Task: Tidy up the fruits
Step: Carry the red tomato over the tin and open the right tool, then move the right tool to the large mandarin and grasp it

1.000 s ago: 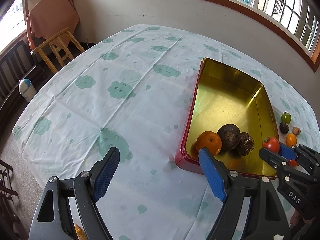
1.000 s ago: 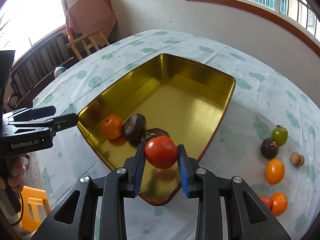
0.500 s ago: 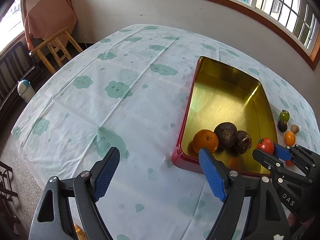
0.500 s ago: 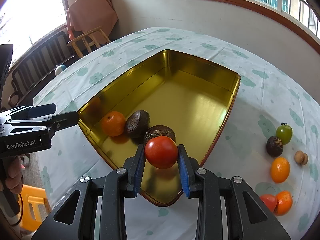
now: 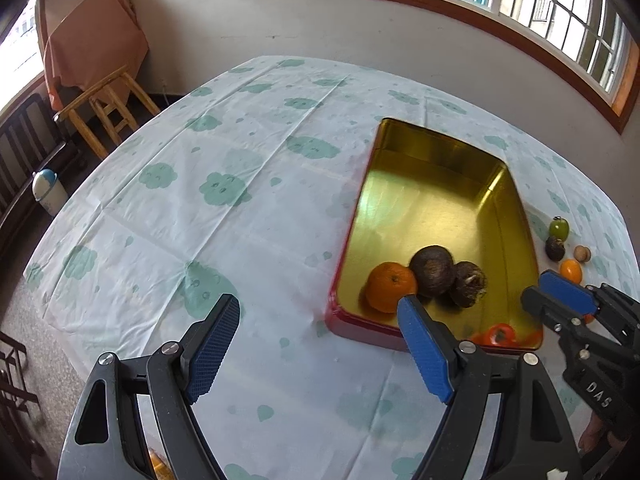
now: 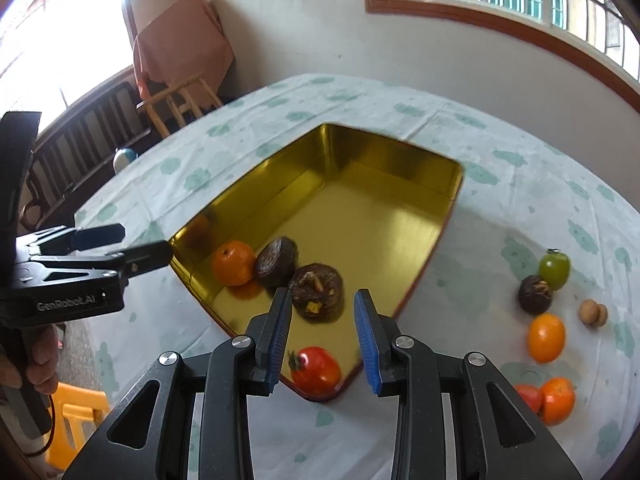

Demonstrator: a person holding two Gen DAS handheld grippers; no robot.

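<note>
- A room with pale walls and wood-framed windows holds a round bench point(image 5: 248, 216) under a white cloth printed with green clouds; a wooden stool point(image 5: 108, 108) draped with an orange cloth stands by the wall.
- A gold tin tray point(image 6: 400, 216) with a red outer rim lies on the bench.
- In its near end sit an orange point(image 6: 233, 262), a dark brown fruit point(image 6: 277, 262) touching it, and a second brown fruit point(image 6: 318, 293) just beside that.
- A red tomato point(image 6: 316, 370) lies loose in the near corner of the tray, below the right hand-held gripper point(image 6: 322, 338).
- That hand-held gripper's jaws stand apart with nothing between the blue pads; the tomato is free of them.
- The left hand-held gripper point(image 5: 320, 344) hovers over bare cloth just beside the tray's near left corner, jaws wide and empty.
- On the cloth to the right of the tray lie a green tomato point(image 6: 554, 267), a dark fruit point(image 6: 535, 294) touching it, a small brown nut point(image 6: 593, 312), an orange fruit point(image 6: 546, 337), and near the bench edge another red tomato point(image 6: 528, 398) against an orange persimmon point(image 6: 558, 398).
</note>
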